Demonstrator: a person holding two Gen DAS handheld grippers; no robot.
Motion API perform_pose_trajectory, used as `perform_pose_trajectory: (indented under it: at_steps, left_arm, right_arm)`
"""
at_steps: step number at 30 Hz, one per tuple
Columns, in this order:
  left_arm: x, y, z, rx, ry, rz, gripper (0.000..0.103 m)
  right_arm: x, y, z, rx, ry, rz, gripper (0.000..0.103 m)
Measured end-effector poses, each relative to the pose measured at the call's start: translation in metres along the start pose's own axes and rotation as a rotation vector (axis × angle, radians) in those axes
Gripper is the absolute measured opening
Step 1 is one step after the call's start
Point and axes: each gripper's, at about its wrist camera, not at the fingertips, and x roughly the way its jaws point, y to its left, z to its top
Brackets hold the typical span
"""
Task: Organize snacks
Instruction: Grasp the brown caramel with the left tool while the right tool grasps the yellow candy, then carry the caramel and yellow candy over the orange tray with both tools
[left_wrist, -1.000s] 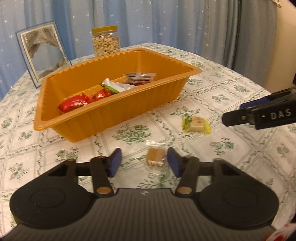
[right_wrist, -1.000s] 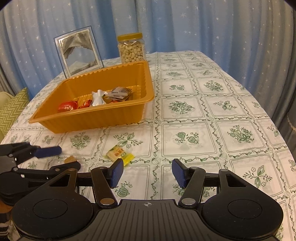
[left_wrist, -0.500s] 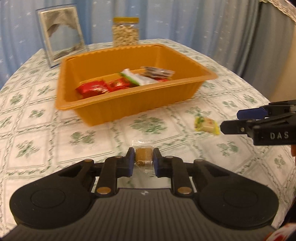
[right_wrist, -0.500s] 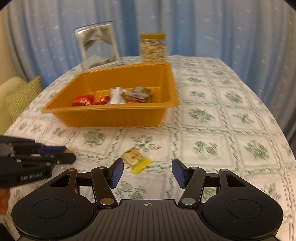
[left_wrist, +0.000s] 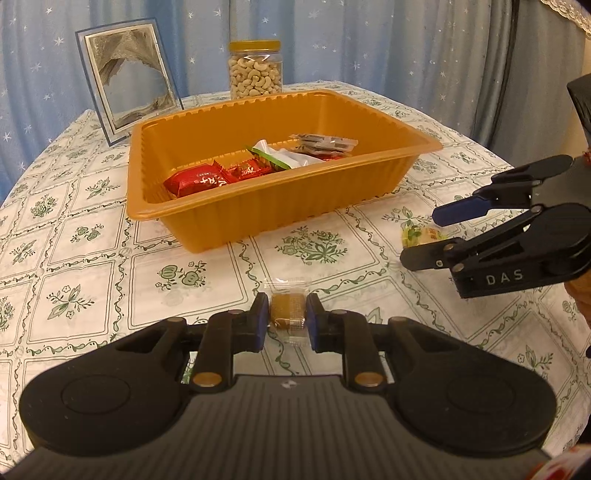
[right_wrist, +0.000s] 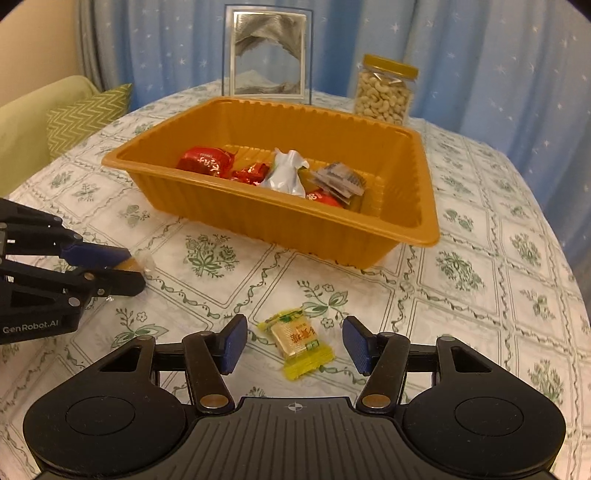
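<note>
Pinching brown clear-wrapped candy (left_wrist: 289, 313) with left tongs (left_wrist: 284, 318), in front of orange tray (left_wrist: 258, 206) | right tongs (right_wrist: 293, 341) standing spread, straddling yellow candy (right_wrist: 298, 340) on table (right_wrist: 461, 295), nearer than tray | candy's long axis running diagonally between the pads.

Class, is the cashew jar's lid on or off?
On: the yellow lid caps the upright cashew jar.

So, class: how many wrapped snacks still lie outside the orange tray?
2. A brown snack is pinched in the left gripper jaws; a yellow snack lies on the tablecloth between the open right gripper jaws.
</note>
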Motion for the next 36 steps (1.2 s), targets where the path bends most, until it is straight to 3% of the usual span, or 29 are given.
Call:
perform_pose_trajectory:
  at_steps: [2,4,7,18,26,36]
  left_arm:
    - [0.000,0.000,0.000,-0.003,0.001,0.000,0.021]
    - [0.000,0.000,0.001,-0.006,0.002,0.002,0.021]
    - [0.000,0.000,0.001,-0.009,0.002,0.005,0.021]
    - [-0.001,-0.004,0.000,-0.023,0.010,0.029,0.020]
    - [-0.020,-0.012,-0.004,-0.060,0.030,-0.004,0.019]
    - [-0.051,-0.017,0.007,-0.049,-0.017,0.012,0.019]
  right_arm:
    - [0.000,-0.001,0.000,0.009,0.000,0.007,0.057]
    - [-0.002,-0.001,-0.001,0.026,0.000,0.038,0.040]
    - [-0.005,0.005,-0.002,0.009,-0.001,0.058,0.026]
    - [-0.019,0.029,-0.006,0.076,0.029,0.035,0.022]
    - [-0.042,0.033,-0.004,0.154,-0.015,0.022,0.022]
    - [-0.075,0.032,0.001,0.245,-0.061,-0.007,0.022]
